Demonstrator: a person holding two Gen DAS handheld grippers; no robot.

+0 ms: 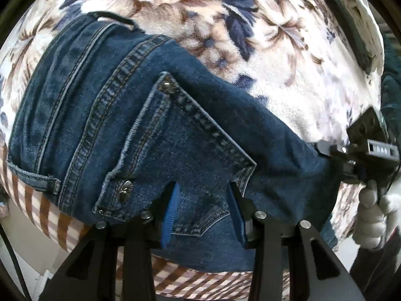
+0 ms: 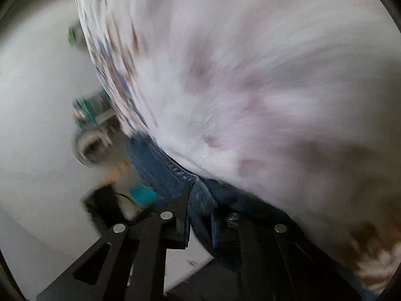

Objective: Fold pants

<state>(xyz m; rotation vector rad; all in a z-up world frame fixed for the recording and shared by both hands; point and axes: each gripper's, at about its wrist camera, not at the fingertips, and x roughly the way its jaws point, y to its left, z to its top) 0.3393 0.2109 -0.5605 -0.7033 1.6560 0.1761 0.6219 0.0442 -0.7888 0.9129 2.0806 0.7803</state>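
Floral blanket [image 1: 250, 50] over a checked sheet [image 1: 50, 215] is my work surface, with the jeans [image 1: 140, 130] lying across it, back pocket [image 1: 190, 150] up, waist end toward the near edge. Looks like I'm mid-grab for a fold: my left gripper [image 1: 204, 208] points steeply down with a bunch of denim pinched between its blue pads [image 1: 170, 213], near the pocket. My right gripper [image 2: 199, 210] comes in much flatter, jaws nearly together on the hem edge; in the left view it sits at the far right of the jeans, gloved hand [image 1: 376, 220] behind it. Right view's super blurry, tbh. Next move probably needs both ends lifted together and carried over evenly, so the denim doesn't slip out.
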